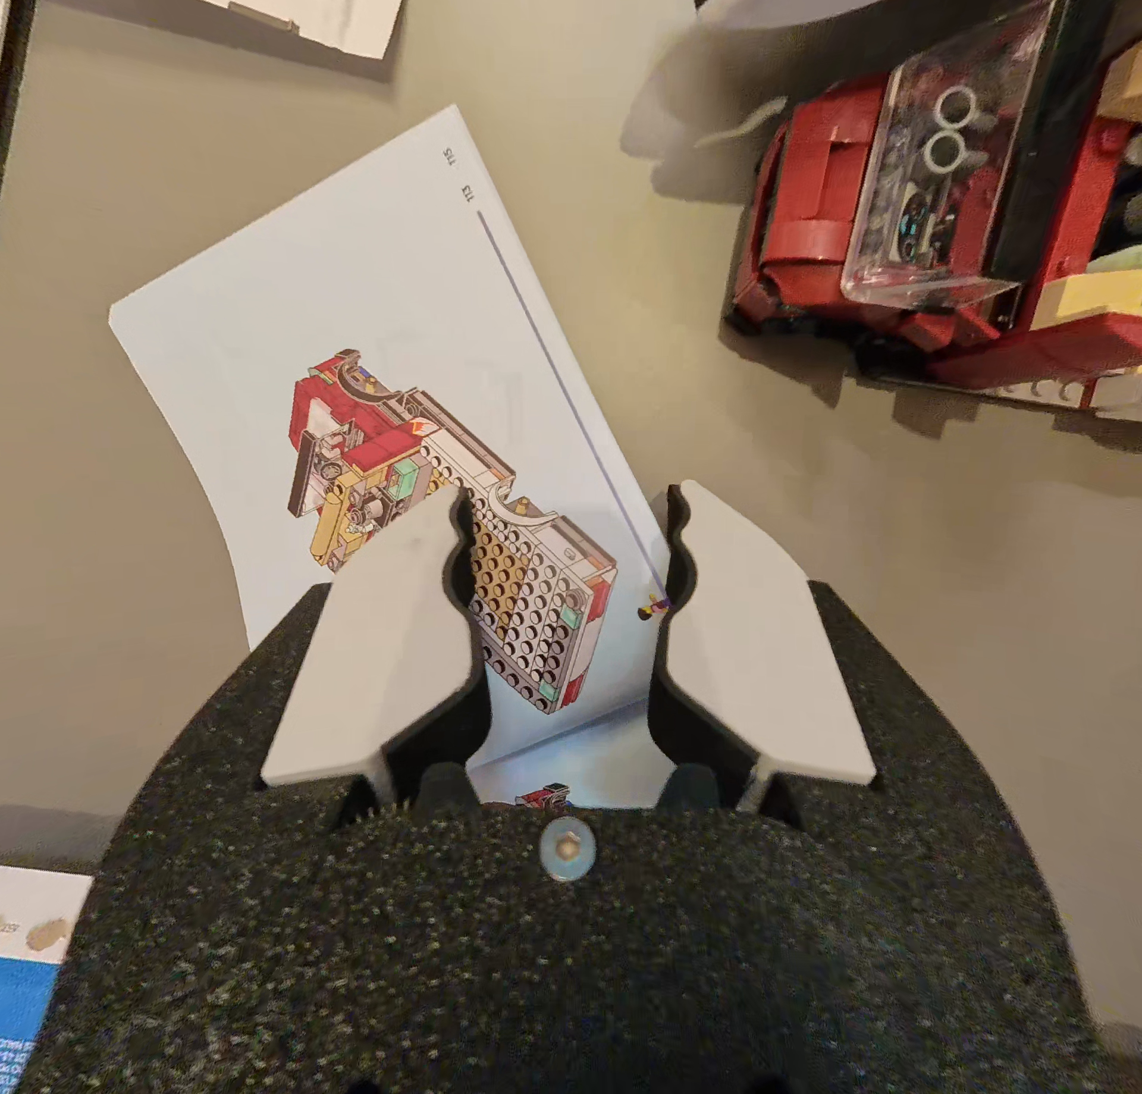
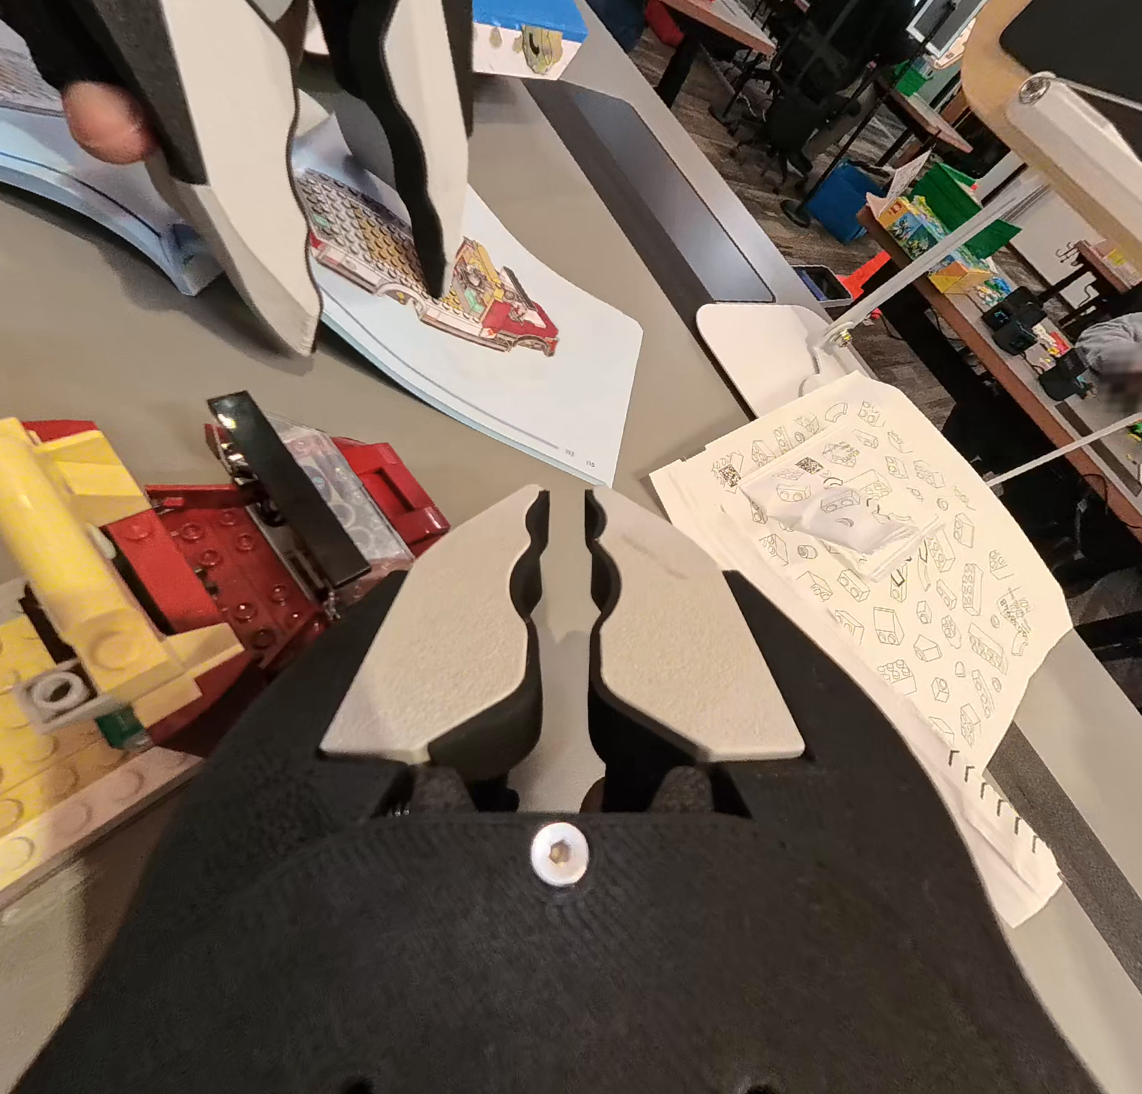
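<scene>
My left gripper [image 1: 568,496] is open and hangs over an open instruction booklet [image 1: 371,298] whose page shows a red and tan brick vehicle. Its right finger [image 1: 729,601] stands at the page's edge. In the right wrist view the left gripper [image 2: 371,316] points down: one fingertip [image 2: 432,279] rests on the booklet [image 2: 556,397], the other [image 2: 296,322] is beside its edge. Nothing is gripped. My right gripper [image 2: 563,499] has its fingers a narrow slit apart with only bare table between them. It hovers next to a red brick car model [image 2: 247,539].
The red car model [image 1: 865,230] has a clear windscreen with a black strip [image 1: 927,186]. White paper bags printed with brick drawings [image 2: 865,570] lie at the table's right edge. A blue and white box [image 2: 525,7] stands behind. A hand [image 2: 105,119] holds the left gripper.
</scene>
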